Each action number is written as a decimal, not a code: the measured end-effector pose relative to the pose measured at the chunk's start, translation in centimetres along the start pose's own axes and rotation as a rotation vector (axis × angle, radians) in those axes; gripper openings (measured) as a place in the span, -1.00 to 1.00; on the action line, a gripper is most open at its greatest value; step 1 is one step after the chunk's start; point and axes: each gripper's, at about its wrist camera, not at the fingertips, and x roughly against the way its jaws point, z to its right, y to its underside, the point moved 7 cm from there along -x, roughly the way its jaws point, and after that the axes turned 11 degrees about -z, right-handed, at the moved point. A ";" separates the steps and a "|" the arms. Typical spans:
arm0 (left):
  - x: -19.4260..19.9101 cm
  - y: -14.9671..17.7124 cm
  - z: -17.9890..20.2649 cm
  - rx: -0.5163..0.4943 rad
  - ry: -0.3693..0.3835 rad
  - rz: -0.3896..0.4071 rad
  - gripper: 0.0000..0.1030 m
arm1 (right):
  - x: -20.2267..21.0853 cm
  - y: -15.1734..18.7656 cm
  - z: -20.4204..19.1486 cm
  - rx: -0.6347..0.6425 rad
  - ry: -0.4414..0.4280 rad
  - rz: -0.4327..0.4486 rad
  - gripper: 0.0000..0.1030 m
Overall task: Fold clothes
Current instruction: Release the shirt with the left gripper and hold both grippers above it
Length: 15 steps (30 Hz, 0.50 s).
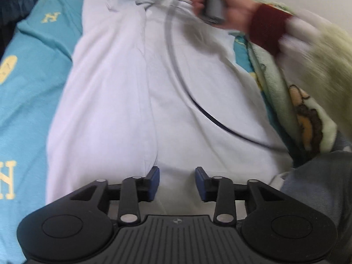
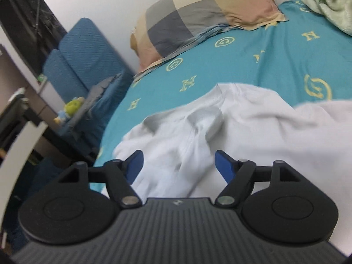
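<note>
A white shirt (image 1: 136, 92) lies lengthwise on the teal bedsheet (image 1: 28, 70), its sides folded inward along a centre seam. My left gripper (image 1: 177, 177) stands open just above the near hem, nothing between its blue pads. In the left wrist view a person's hand (image 1: 222, 4) with a dark red cuff holds the other gripper's handle over the far collar end, blurred. The right wrist view shows the crumpled collar part of the shirt (image 2: 198, 127); my right gripper (image 2: 178, 160) is open over it, holding nothing.
A dark cable (image 1: 198, 105) curves across the shirt. A pale green blanket (image 1: 303, 101) lies along the right side. A checked pillow (image 2: 198, 13) sits at the head of the bed. Blue cushions (image 2: 83, 52) and a small toy (image 2: 70, 110) stand off the bed's left edge.
</note>
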 end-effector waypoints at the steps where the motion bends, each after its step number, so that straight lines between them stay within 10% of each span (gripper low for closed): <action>1: 0.1 0.1 -0.1 -0.006 -0.011 0.004 -0.15 | 1.6 1.1 -0.1 0.005 0.000 -0.008 0.42; 15: 2.6 1.5 0.6 -0.106 -0.157 0.085 0.35 | 21.7 19.6 0.8 -0.014 0.136 -0.028 0.43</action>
